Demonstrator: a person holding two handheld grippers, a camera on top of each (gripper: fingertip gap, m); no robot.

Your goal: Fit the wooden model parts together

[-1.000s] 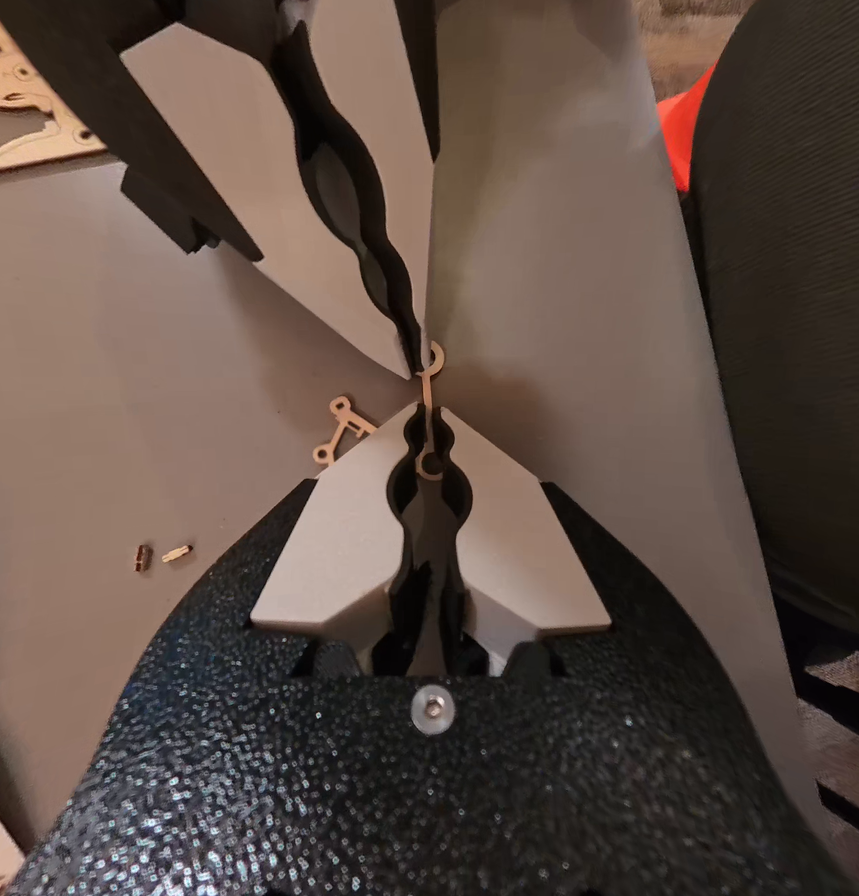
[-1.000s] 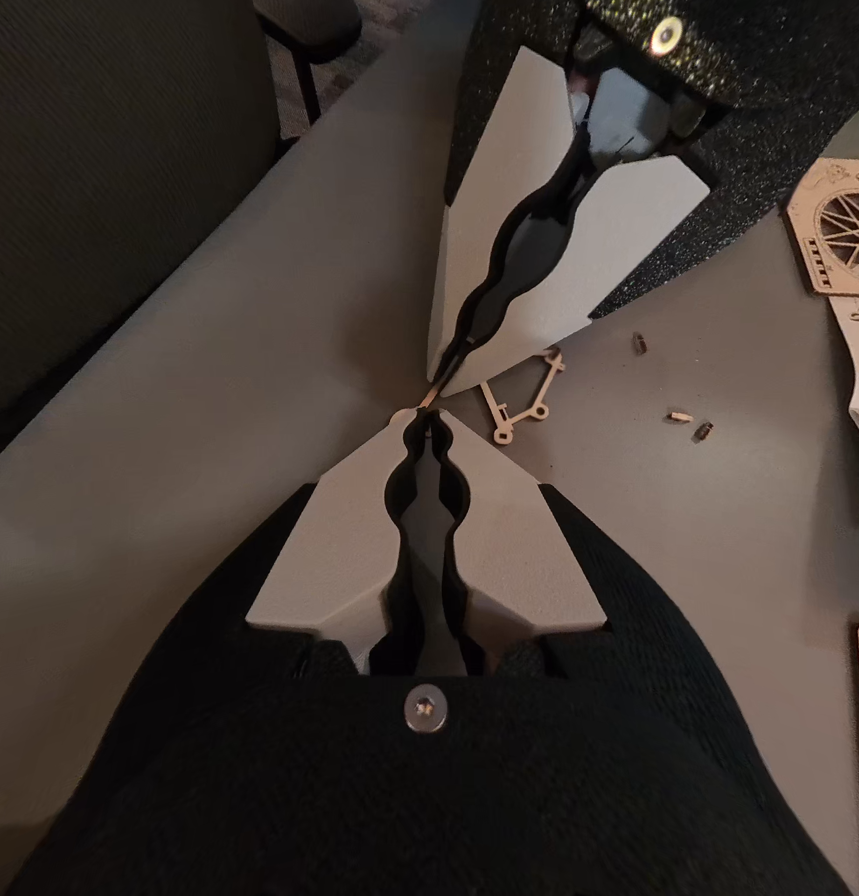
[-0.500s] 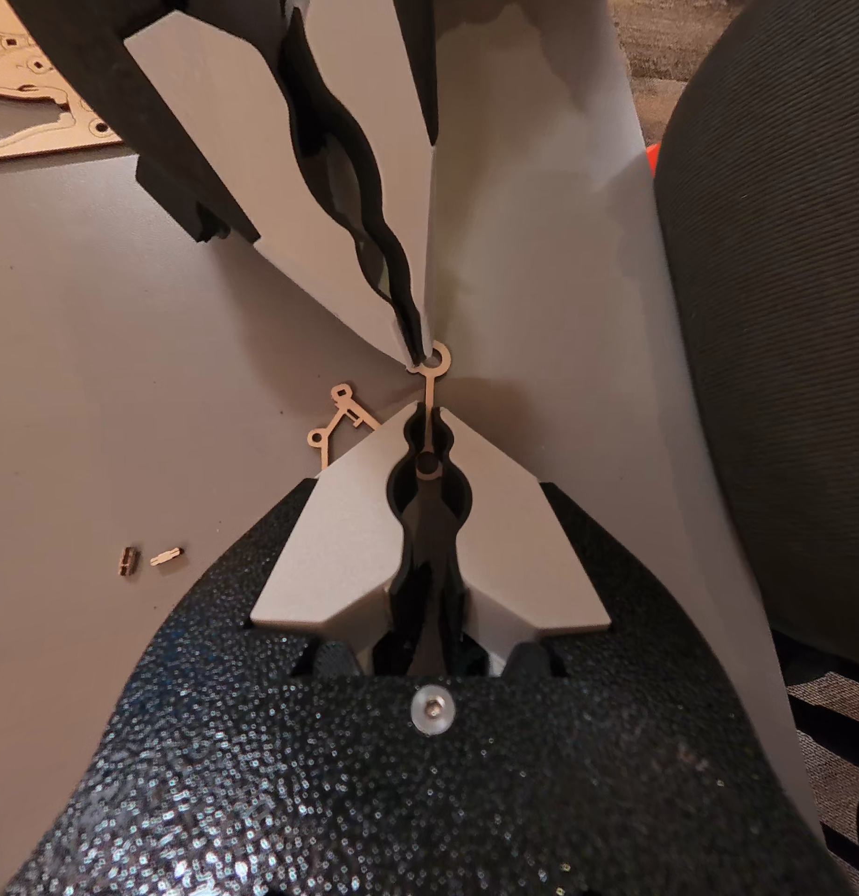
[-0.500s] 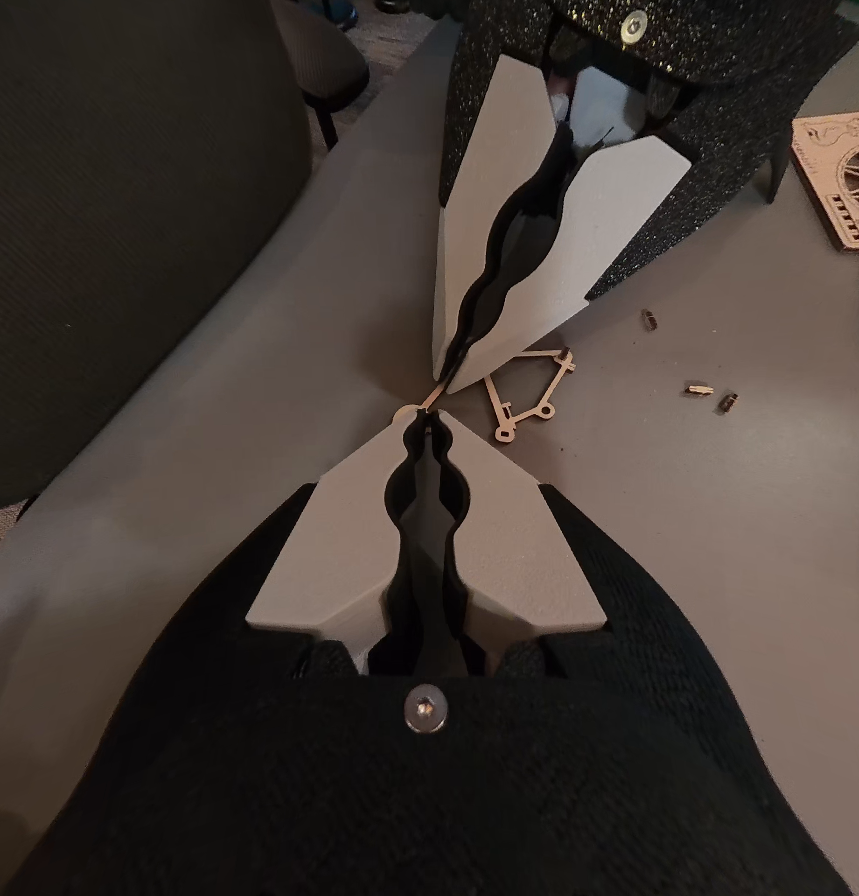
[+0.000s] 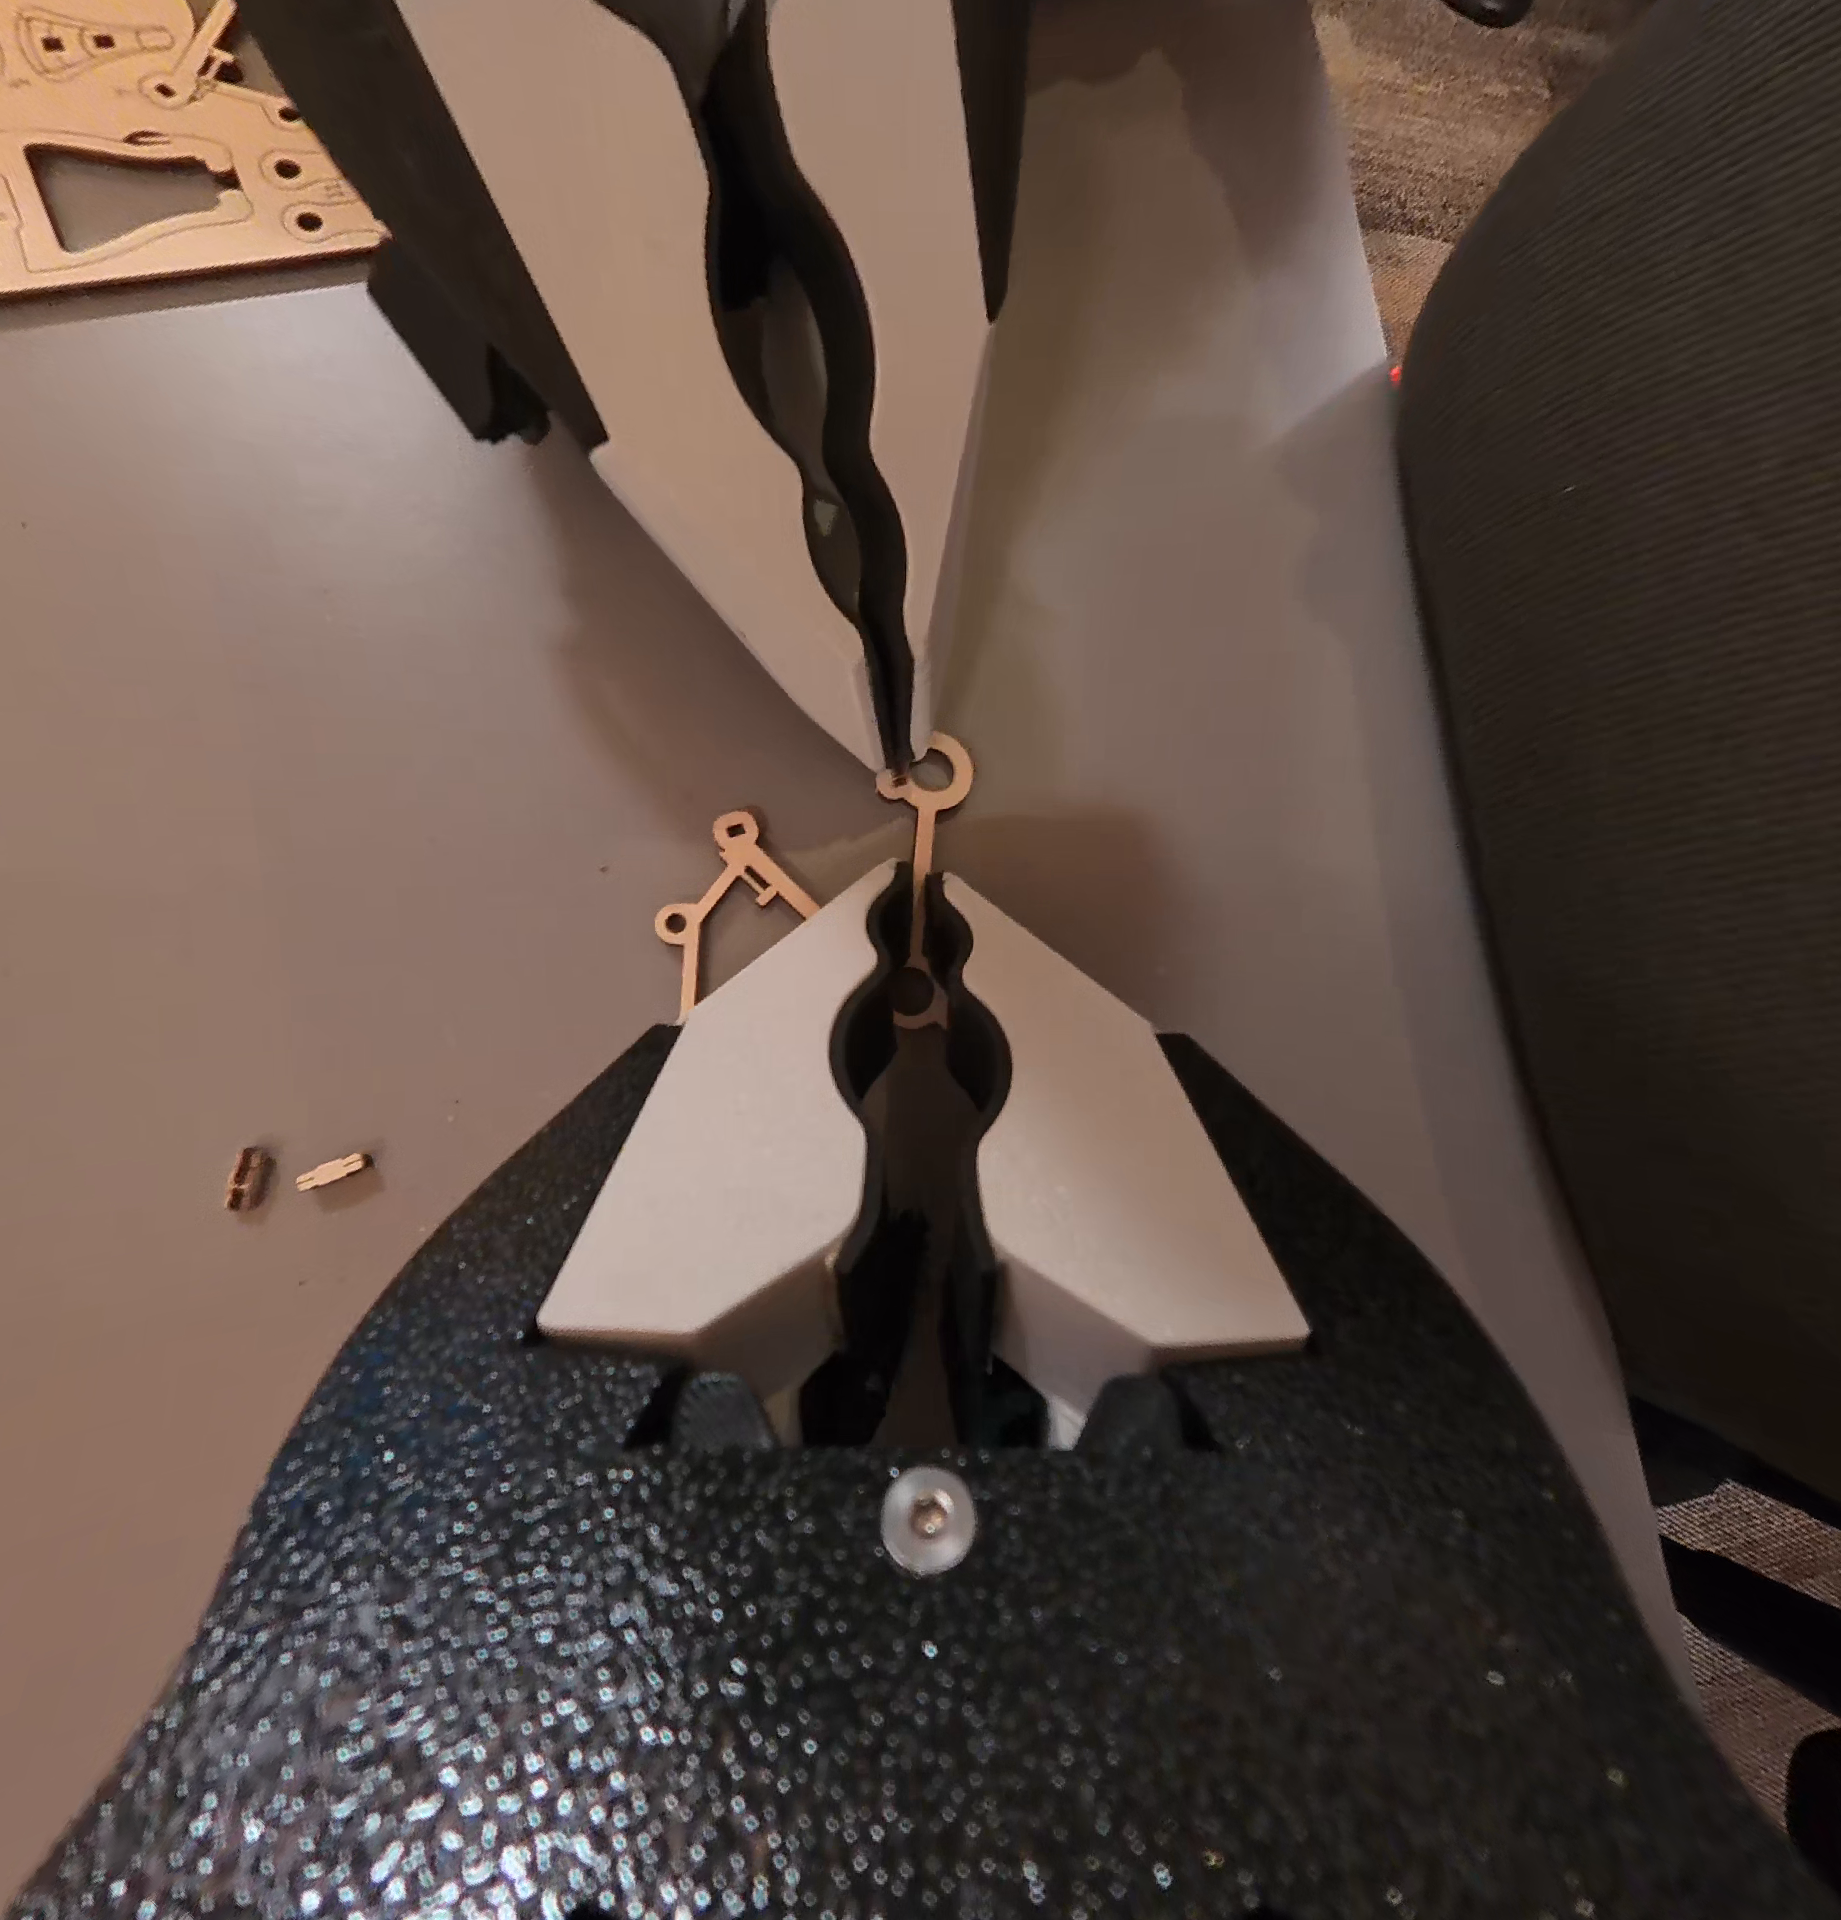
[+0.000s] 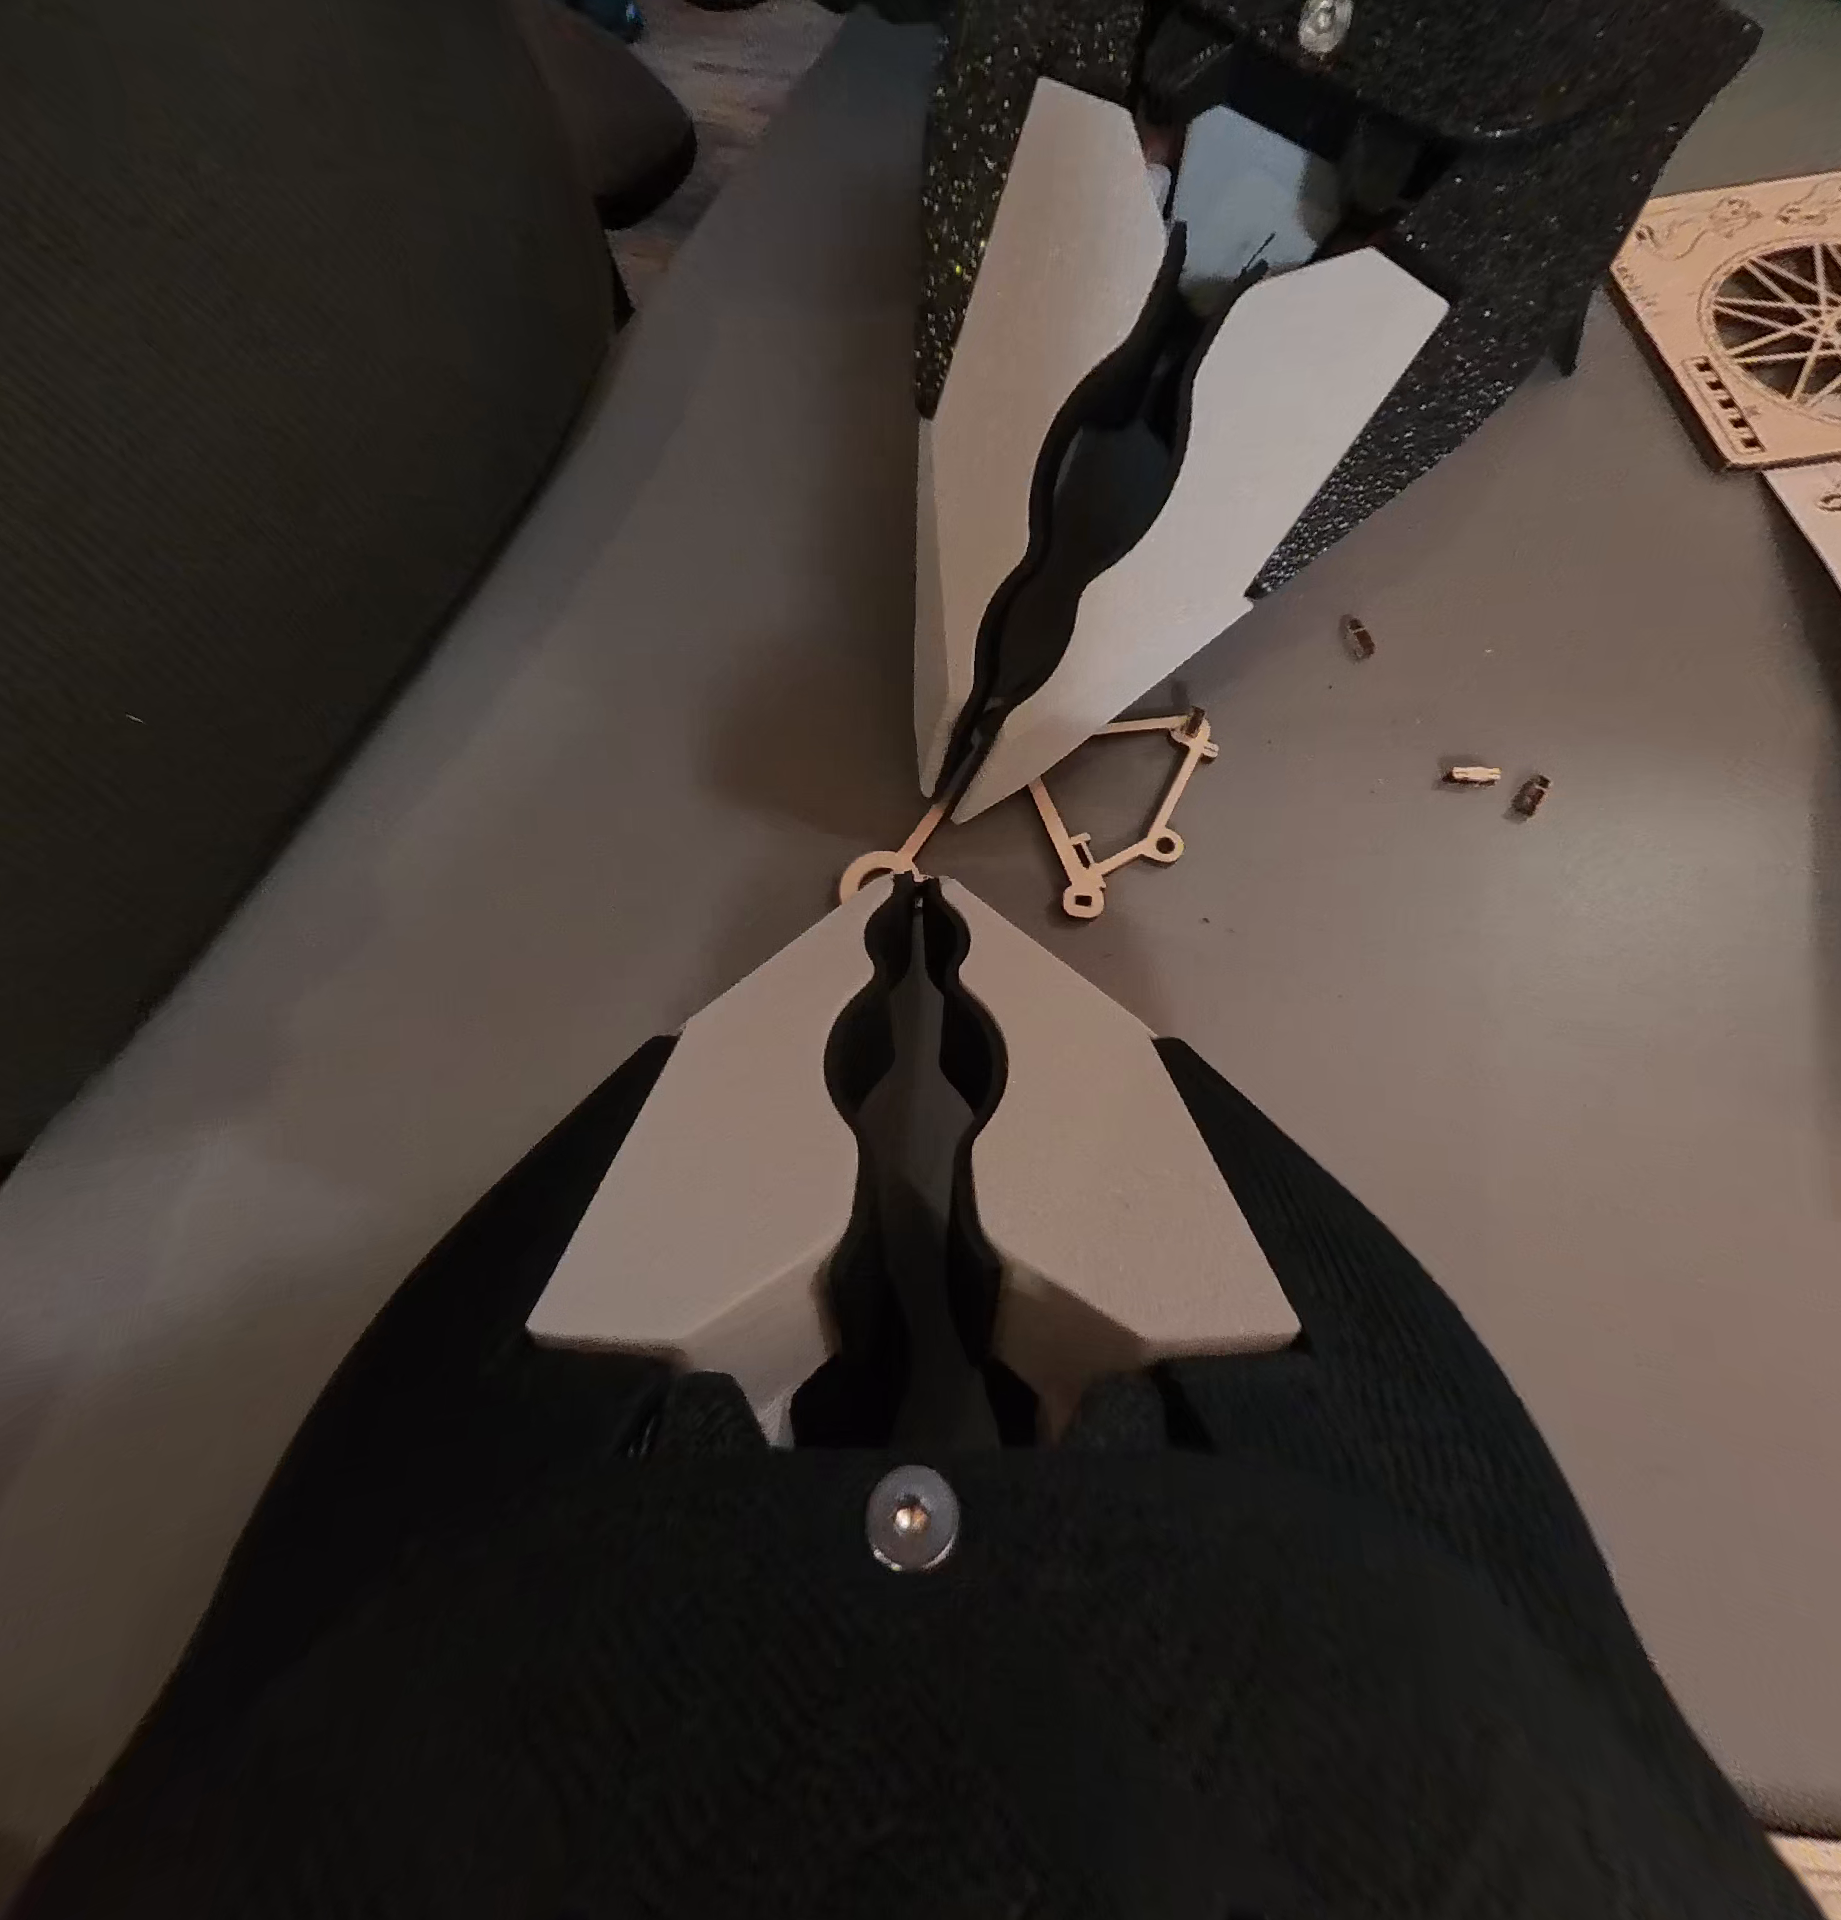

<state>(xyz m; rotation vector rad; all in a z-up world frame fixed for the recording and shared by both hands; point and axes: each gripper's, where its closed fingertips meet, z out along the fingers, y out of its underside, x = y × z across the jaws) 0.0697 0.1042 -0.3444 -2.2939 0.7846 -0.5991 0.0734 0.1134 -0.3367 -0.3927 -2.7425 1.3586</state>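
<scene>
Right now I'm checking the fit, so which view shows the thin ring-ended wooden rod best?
The left wrist view: the rod shows its ring, shaft and far ring inside the left gripper, clamped on it. The right wrist view shows only a short stretch, its ring partly behind the right gripper.

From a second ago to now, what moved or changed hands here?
The views drifted a little: the cut-out sheets show more. No grasp changed: the left gripper stays clamped on the thin ring-ended wooden rod, the right gripper stays shut at the rod's ring end. The frame piece and small pegs lie unmoved on the table.
</scene>
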